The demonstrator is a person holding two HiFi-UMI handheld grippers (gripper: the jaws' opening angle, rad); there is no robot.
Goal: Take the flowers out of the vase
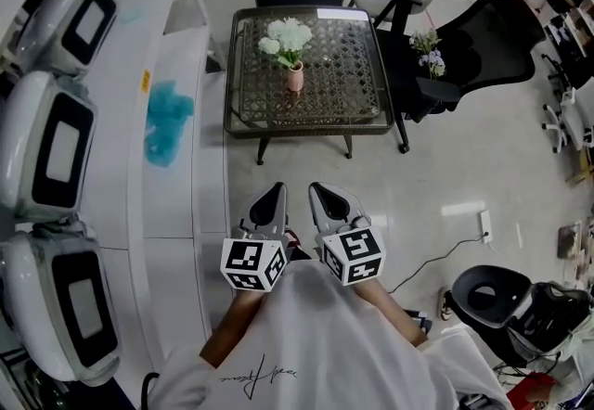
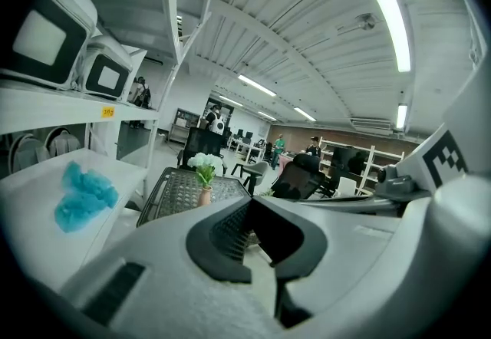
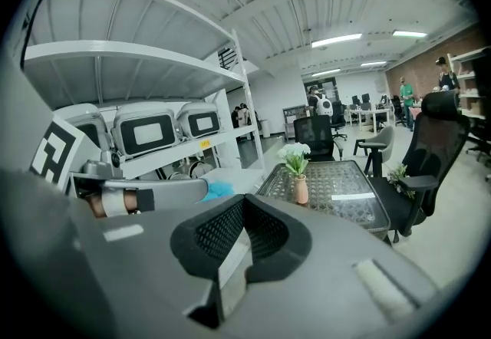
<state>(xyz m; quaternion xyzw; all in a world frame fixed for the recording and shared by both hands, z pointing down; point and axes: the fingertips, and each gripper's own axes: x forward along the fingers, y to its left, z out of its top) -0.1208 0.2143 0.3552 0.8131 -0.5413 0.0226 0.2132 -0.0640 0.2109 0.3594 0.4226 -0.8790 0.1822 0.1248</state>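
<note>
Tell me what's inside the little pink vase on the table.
White flowers on green stems stand in the vase. The vase wall covers the lower stems and anything else inside.

A blue cloth [image 1: 167, 121] lies on the white shelf [image 1: 176, 213] beside the glass-topped wicker table [image 1: 343, 74].

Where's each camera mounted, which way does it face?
Head view: on head, steeply down; left tongs, right tongs, shirt.
Left gripper view: on left tongs, facing table; right tongs at right edge.
Right gripper view: on right tongs, facing table; left tongs, wrist at left.
All three share the vase of flowers.
</note>
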